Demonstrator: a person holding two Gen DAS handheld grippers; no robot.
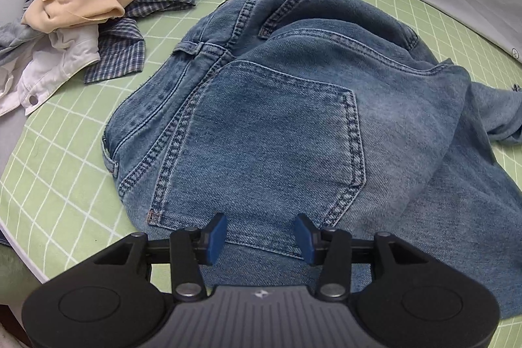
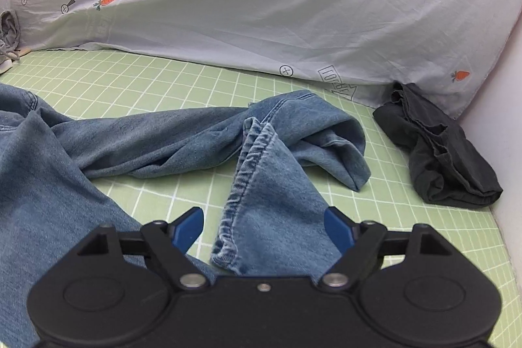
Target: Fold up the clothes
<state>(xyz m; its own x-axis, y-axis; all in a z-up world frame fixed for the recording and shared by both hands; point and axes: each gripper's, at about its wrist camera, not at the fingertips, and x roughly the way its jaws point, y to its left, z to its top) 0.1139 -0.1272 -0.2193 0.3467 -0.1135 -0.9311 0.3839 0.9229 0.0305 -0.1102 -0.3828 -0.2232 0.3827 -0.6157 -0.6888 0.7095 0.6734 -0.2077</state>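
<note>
My left tongs gape empty over the jeans seat; my right tongs stand wide astride a twisted leg hem, probably to straighten it.

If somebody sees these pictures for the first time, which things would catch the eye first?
Probably the blue jeans, spread crumpled over the green checked sheet, back pocket up under the open left gripper. Next the pile of unfolded clothes at far left, and the folded dark garment by the carrot-print bedding.
</note>
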